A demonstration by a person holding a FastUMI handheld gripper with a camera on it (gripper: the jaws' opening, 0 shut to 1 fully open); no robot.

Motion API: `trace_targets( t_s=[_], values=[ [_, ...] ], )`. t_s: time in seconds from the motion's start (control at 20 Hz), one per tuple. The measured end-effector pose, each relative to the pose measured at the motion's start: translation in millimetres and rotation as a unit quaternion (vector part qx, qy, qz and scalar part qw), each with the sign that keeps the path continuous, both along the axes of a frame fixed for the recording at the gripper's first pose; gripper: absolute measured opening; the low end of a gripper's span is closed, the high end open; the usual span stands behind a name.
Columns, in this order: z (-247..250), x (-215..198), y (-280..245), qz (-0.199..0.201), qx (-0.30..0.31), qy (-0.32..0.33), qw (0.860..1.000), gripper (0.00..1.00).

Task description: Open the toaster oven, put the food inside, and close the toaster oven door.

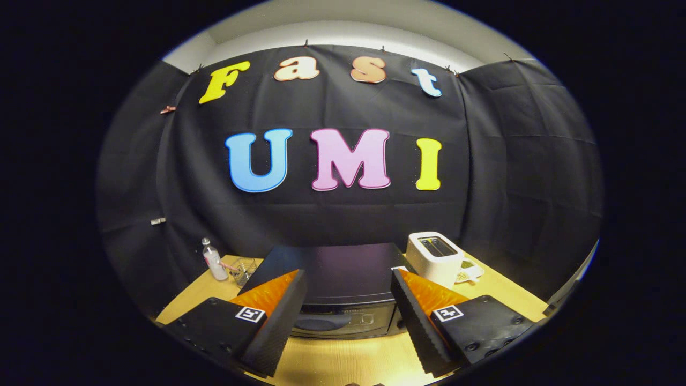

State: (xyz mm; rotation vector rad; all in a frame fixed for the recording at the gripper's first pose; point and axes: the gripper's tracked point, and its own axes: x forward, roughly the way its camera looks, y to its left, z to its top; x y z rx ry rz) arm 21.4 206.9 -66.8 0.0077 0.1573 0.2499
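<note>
A black toaster oven (343,279) stands on the wooden table (343,359), just ahead of my fingers. Its door is closed, and the handle (321,323) runs across the top of the glass front between my two fingers. My gripper (348,311) is open, held above the table and apart from the oven, with nothing between the fingers. Both fingertips frame the oven's front corners. I cannot see the food from here.
A white slot toaster (435,257) stands to the right of the oven, with a small plate (470,271) behind it. To the oven's left are a small clear bottle (214,260) and a clear glass container (244,269). Black cloth walls close in the back and sides.
</note>
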Motion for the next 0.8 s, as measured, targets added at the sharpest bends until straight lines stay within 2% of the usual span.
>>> trace_targets(
  t_s=[0.25,0.45,0.5,0.8],
  values=[
    [-61,13,29,0.019,-0.02,0.058,0.998,0.98],
    [-93,21,36,0.017,-0.03,0.086,0.996,0.98],
    [-89,24,37,0.017,-0.029,0.066,0.997,0.98],
    [-95,23,41,0.022,-0.032,0.081,0.996,0.99]
  ],
)
